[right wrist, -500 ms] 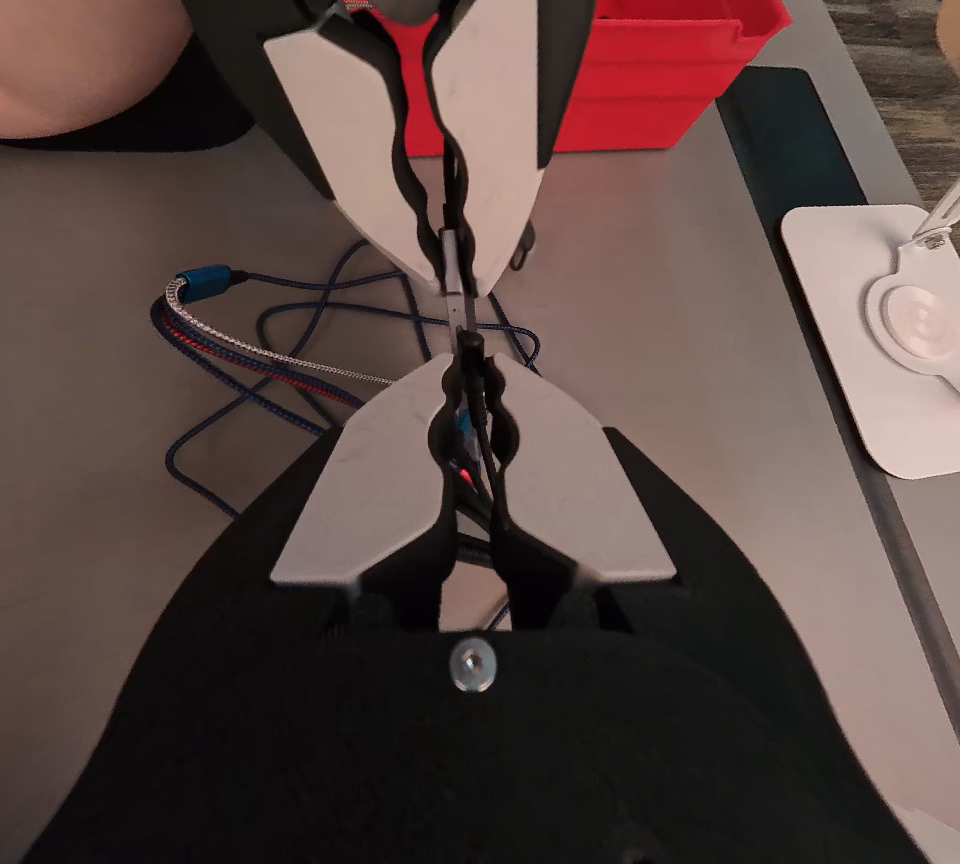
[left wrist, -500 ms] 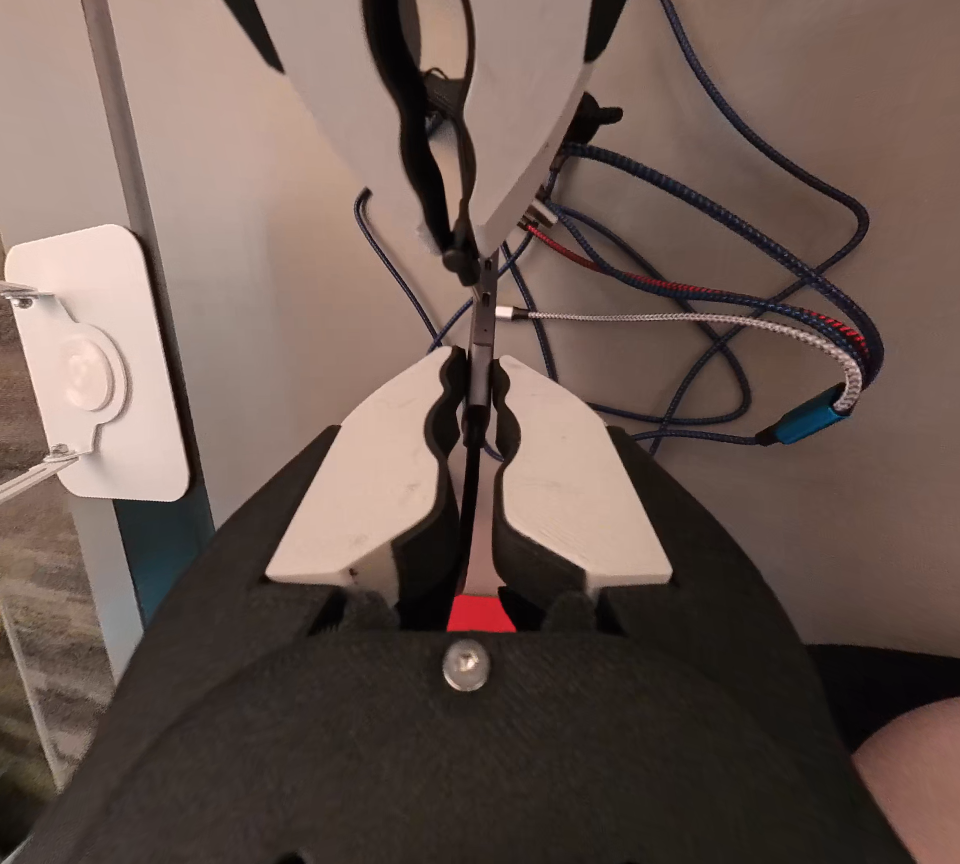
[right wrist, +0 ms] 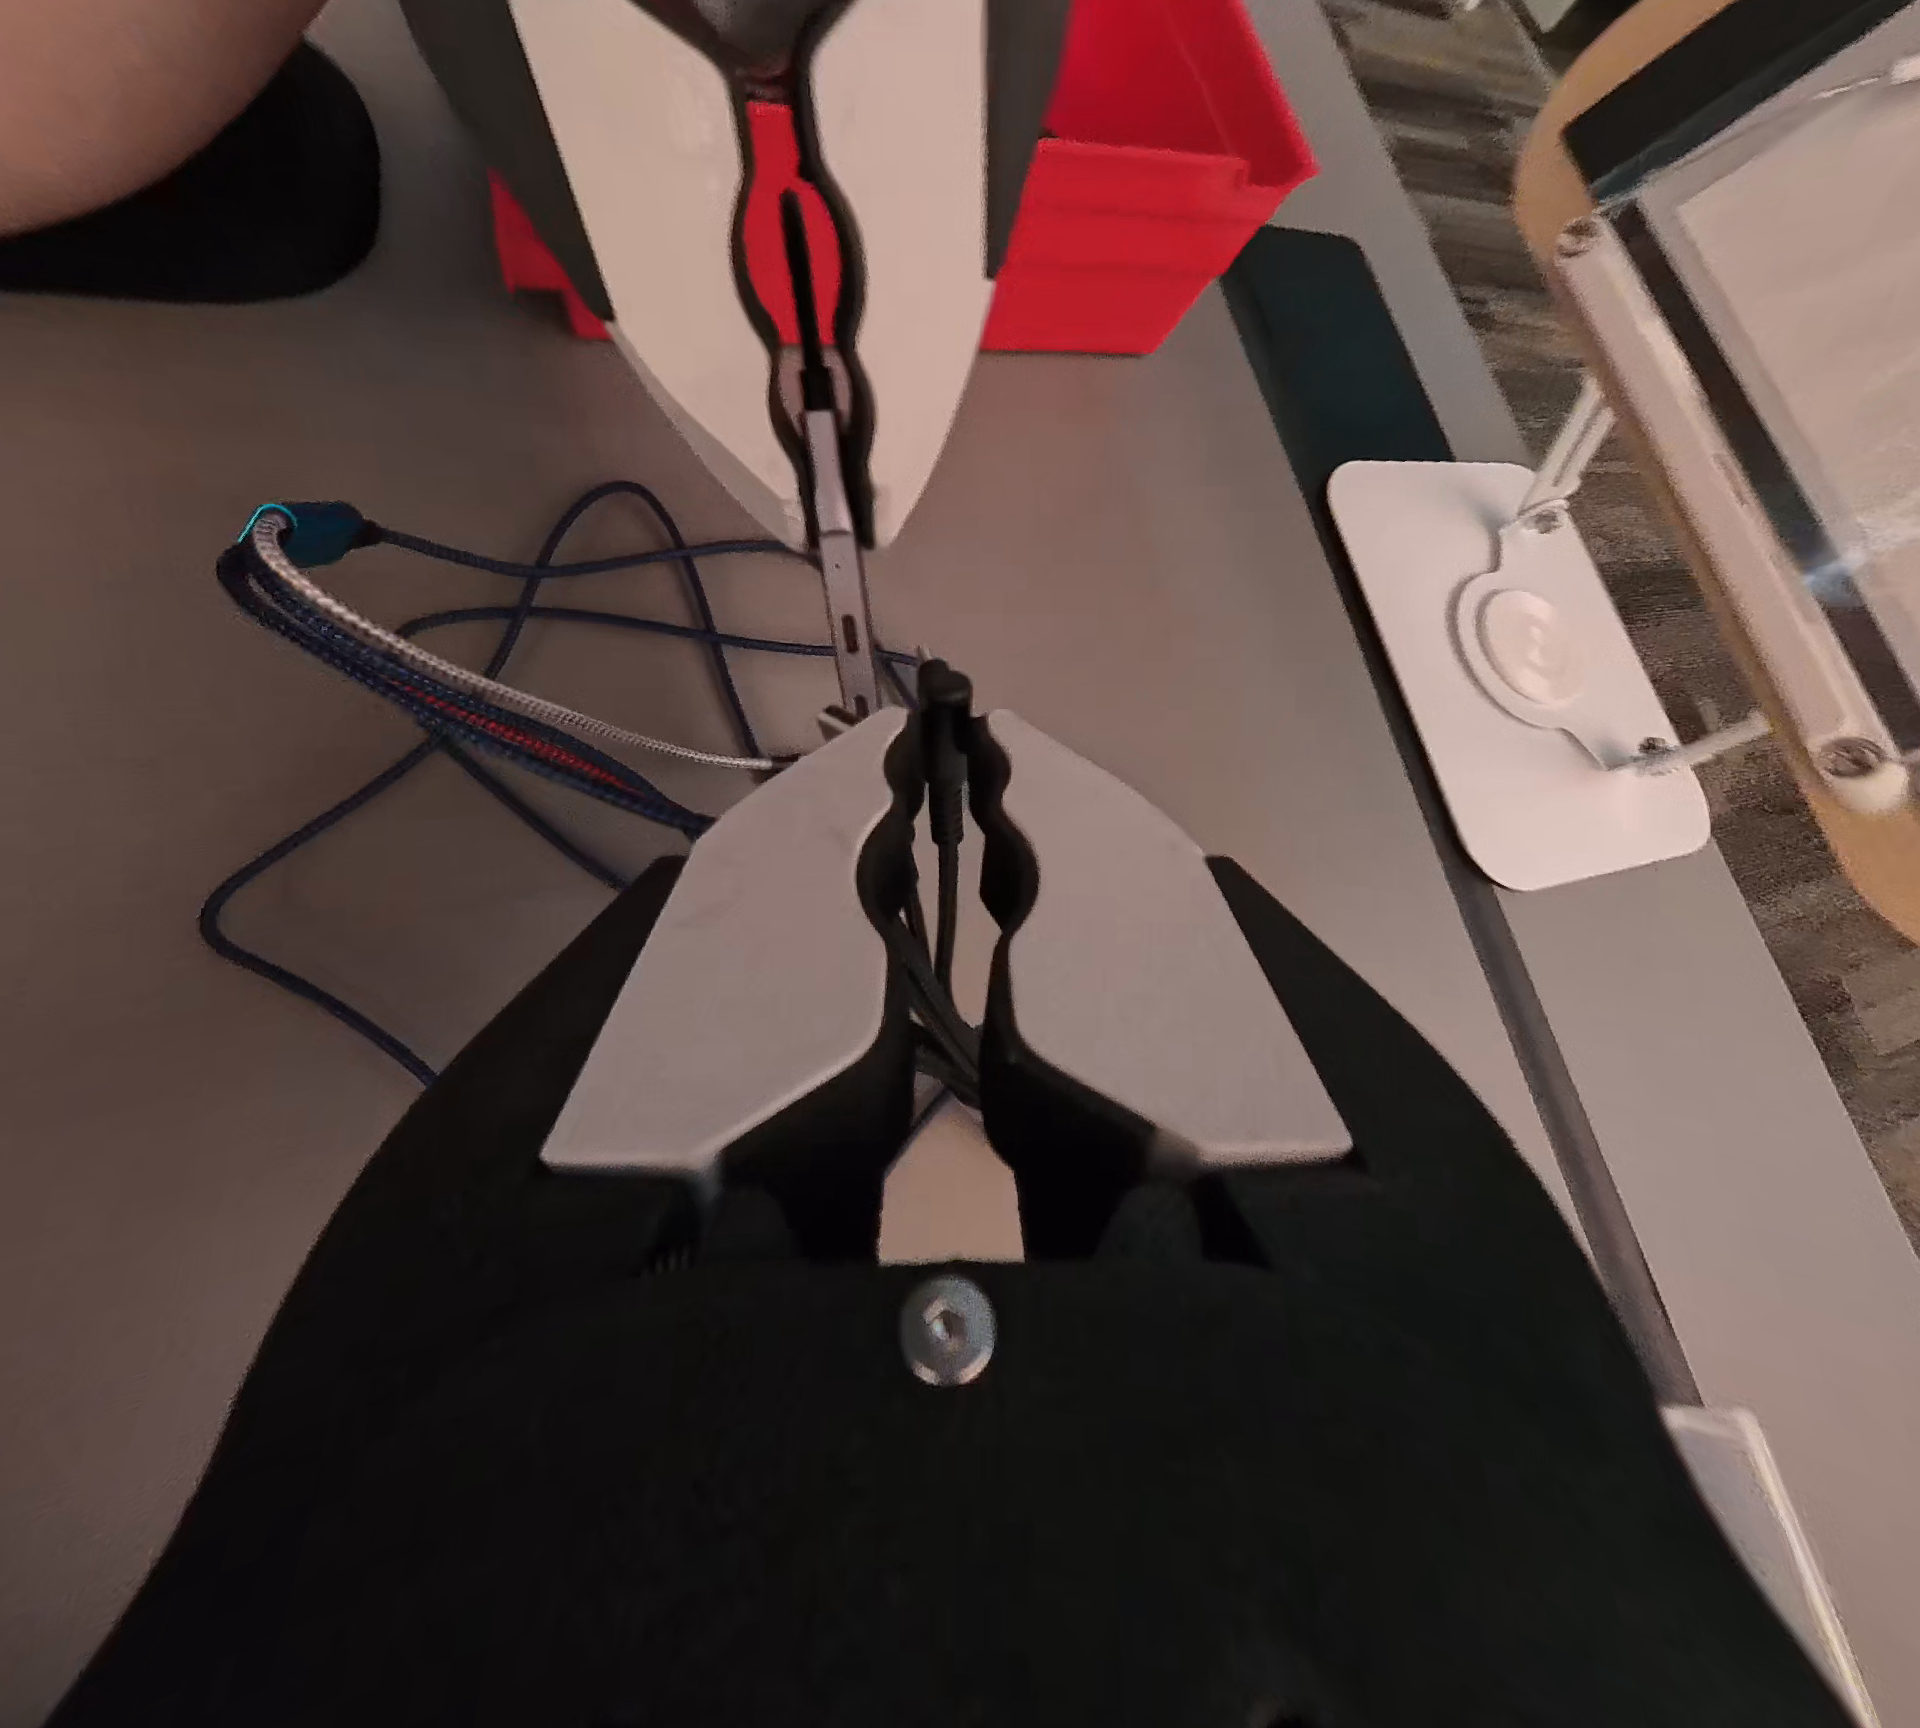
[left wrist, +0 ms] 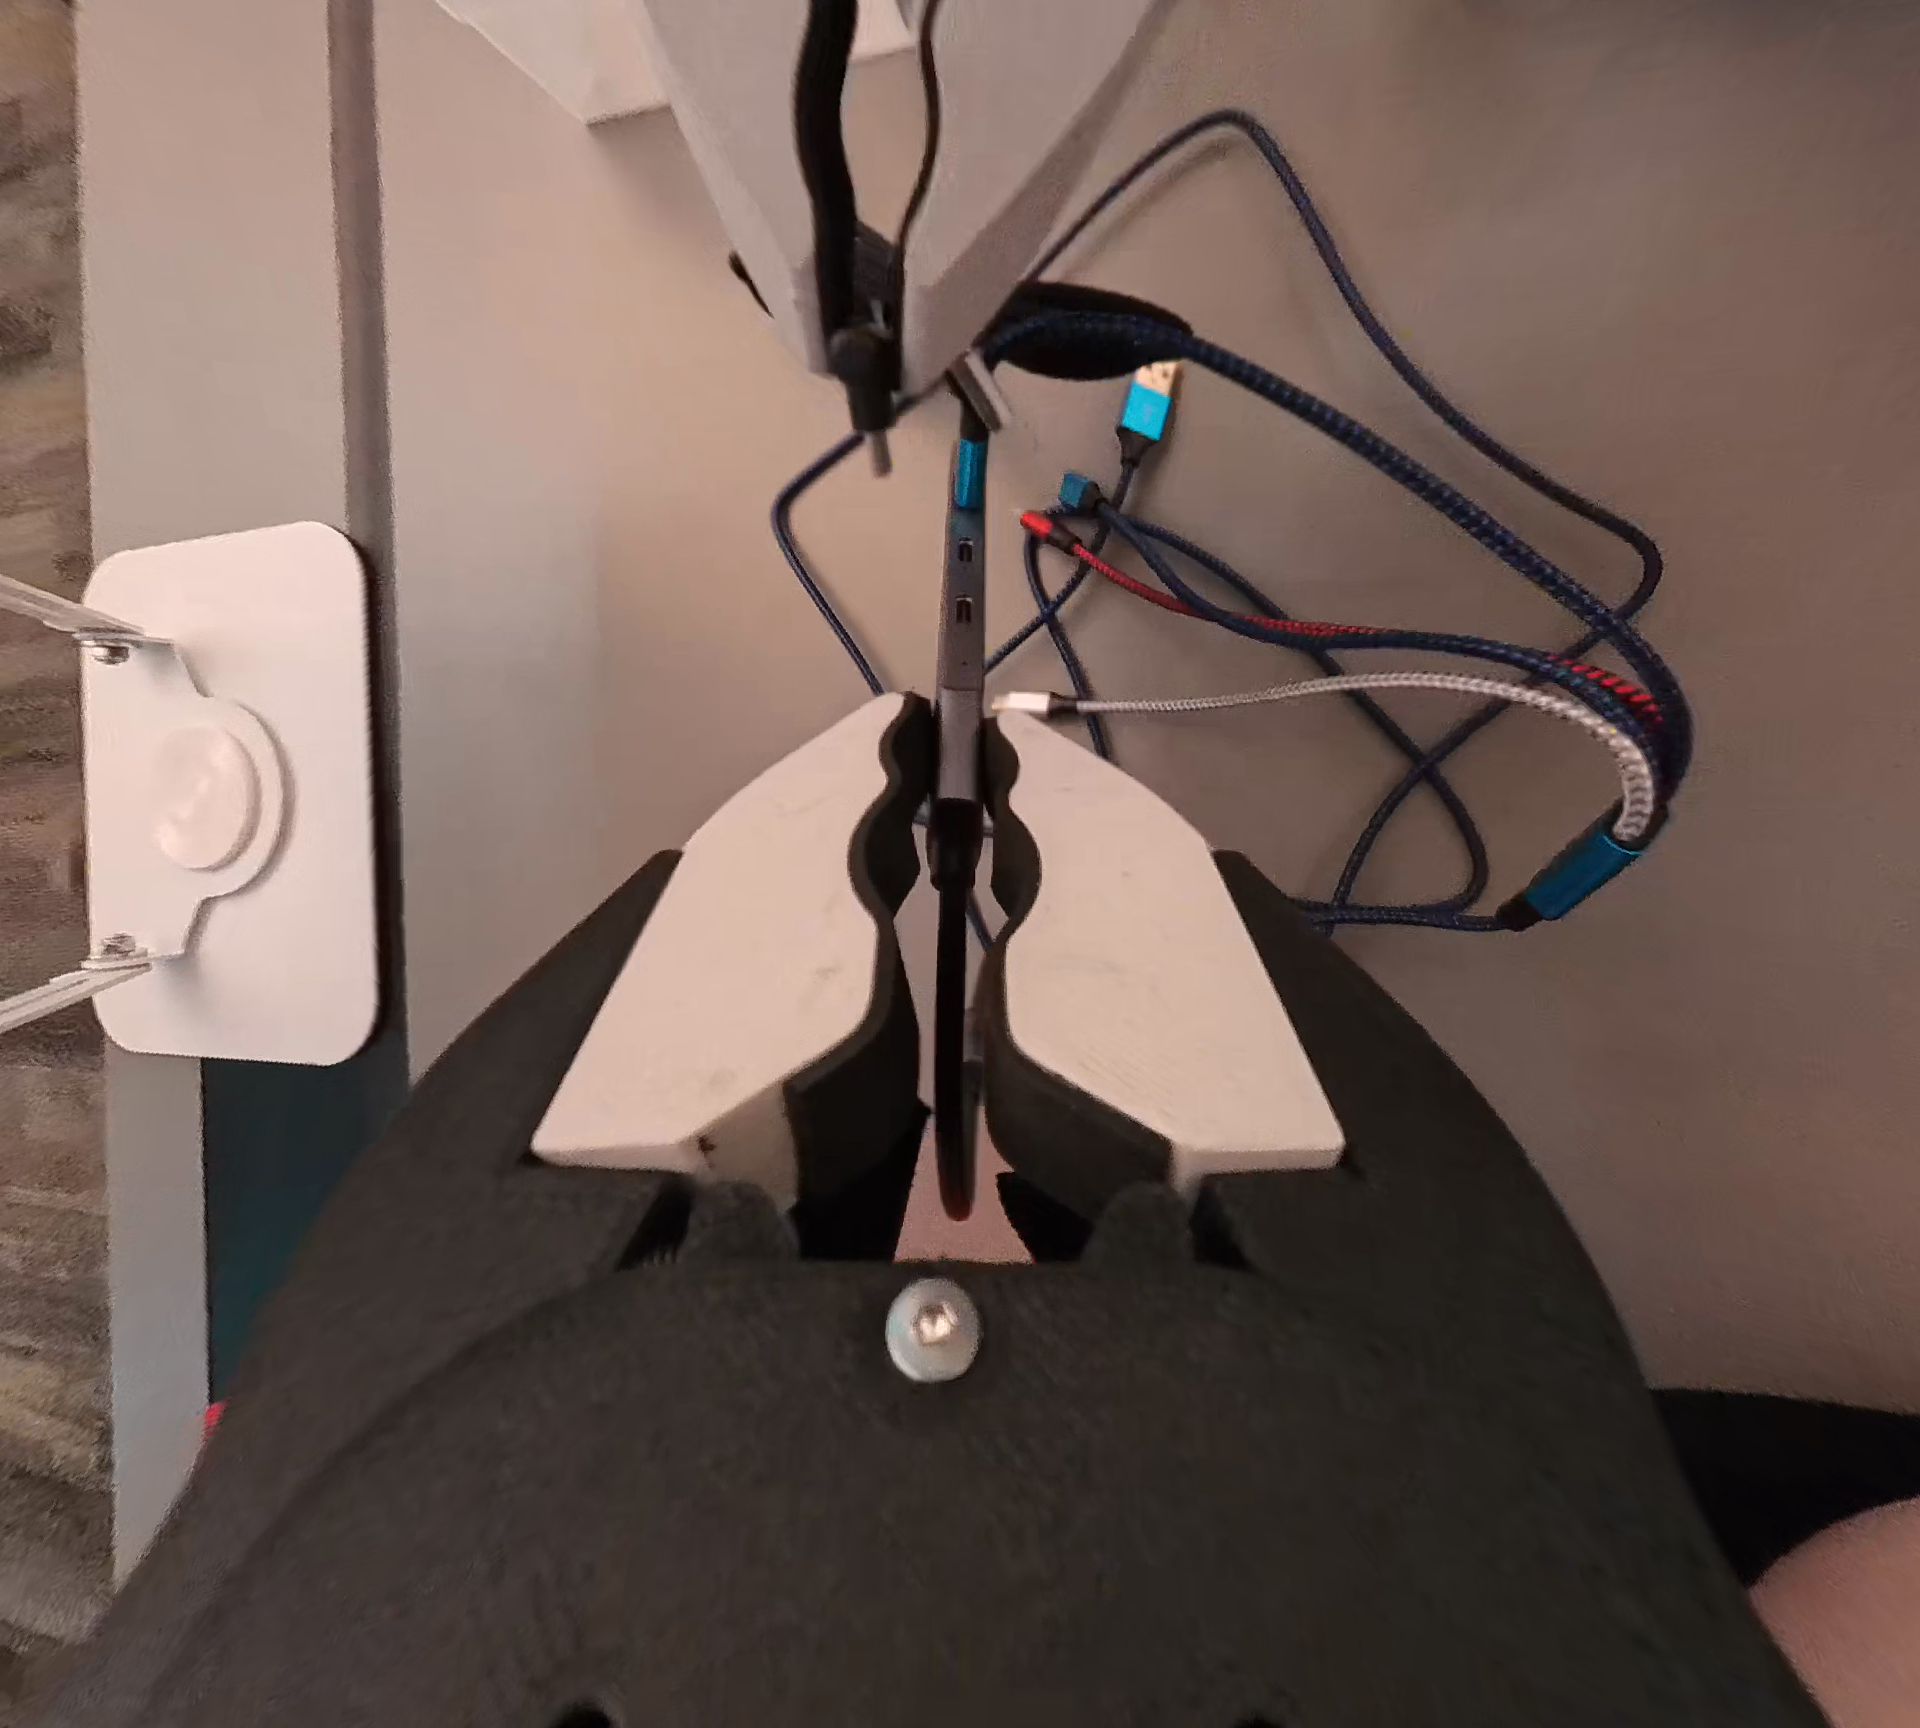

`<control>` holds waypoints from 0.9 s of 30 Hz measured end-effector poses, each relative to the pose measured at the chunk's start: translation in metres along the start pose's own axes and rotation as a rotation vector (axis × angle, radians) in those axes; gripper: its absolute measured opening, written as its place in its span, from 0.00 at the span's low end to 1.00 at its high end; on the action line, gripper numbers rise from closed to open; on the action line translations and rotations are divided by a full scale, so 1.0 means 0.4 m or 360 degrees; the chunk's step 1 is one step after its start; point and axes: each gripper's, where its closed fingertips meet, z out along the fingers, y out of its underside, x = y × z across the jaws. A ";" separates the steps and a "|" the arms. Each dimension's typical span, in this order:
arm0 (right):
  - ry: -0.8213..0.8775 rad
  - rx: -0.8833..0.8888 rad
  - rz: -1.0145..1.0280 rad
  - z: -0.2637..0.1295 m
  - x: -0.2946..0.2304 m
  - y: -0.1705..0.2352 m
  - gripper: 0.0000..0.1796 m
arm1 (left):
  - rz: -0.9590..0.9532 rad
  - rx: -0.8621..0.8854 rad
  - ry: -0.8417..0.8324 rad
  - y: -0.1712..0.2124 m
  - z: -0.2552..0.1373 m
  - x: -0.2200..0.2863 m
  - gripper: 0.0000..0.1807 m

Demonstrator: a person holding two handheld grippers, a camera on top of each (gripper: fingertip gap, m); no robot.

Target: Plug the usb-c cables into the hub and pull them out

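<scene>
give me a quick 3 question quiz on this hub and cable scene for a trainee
1. True or false: the black plug in the right gripper is seated in the hub.
2. What does the left gripper hold? A) the silver braided cable B) the hub C) the red bin
3. Fill in: the silver braided cable's plug lies on the ____, beside the left gripper's fingertip.

Key
1. False: the left wrist view shows the plug's metal tip bare, clear of the hub.
2. B: its jaws are closed on the hub's near end, with the hub's own black lead running back between them.
3. table
</scene>
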 end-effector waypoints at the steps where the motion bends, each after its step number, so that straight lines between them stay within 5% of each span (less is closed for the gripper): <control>1: 0.0013 0.0024 0.0022 -0.013 0.010 -0.002 0.05 | 0.0003 0.0035 -0.0014 -0.009 -0.008 -0.002 0.05; 13: 0.0201 -0.0004 0.0016 -0.057 0.068 0.017 0.05 | 0.0018 0.0433 -0.0229 -0.074 -0.154 -0.031 0.05; 27: 0.0270 -0.0318 -0.0258 0.034 0.024 0.049 0.05 | 0.0150 0.0321 -0.0286 -0.096 -0.139 -0.001 0.05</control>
